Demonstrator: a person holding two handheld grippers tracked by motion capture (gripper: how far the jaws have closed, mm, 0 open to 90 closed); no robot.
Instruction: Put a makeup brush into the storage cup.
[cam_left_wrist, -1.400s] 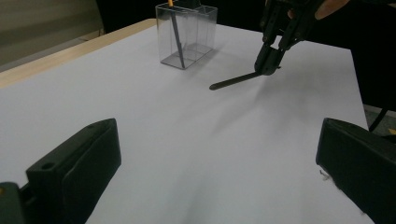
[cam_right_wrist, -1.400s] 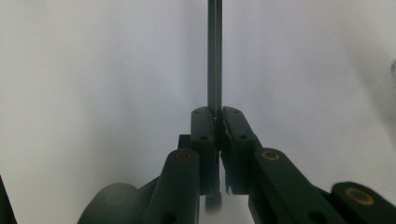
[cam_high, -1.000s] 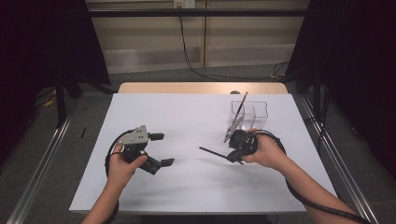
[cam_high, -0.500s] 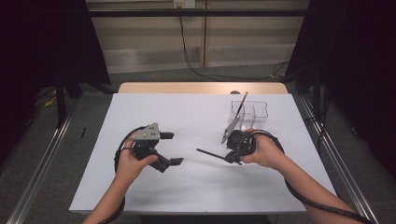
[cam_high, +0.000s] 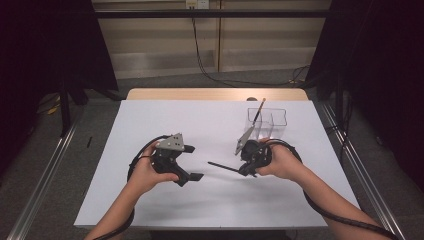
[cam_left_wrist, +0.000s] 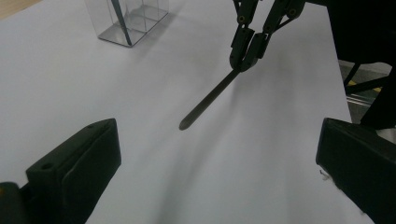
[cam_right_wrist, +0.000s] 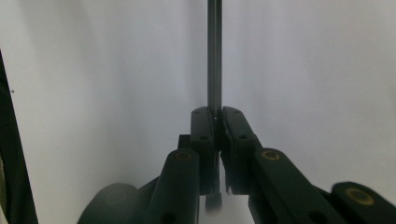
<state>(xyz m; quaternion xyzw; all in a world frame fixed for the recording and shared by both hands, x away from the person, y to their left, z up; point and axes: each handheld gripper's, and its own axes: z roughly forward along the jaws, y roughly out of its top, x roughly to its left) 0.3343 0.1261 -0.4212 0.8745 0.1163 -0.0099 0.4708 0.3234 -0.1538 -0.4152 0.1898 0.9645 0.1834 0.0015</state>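
My right gripper (cam_high: 244, 171) is shut on one end of a thin dark stick (cam_high: 222, 166), which juts out to the left just above the white table. In the right gripper view the two jaws (cam_right_wrist: 215, 114) pinch the stick (cam_right_wrist: 214, 56), which runs straight up the frame. My left gripper (cam_high: 194, 162) stands open left of the stick's free tip, with nothing between its jaws. In the left gripper view my wide-apart jaws (cam_left_wrist: 217, 168) face the stick (cam_left_wrist: 208, 100) and the right gripper (cam_left_wrist: 247, 51) that holds it.
A clear plastic box (cam_high: 272, 122) stands behind the right hand at the back right, with a second dark stick (cam_high: 258, 111) leaning in it. A white sheet (cam_high: 200, 210) covers the table. Cables trail from both grippers.
My left gripper has moved to the right, closer to the stick's free tip. The right gripper and its stick have stayed in place.
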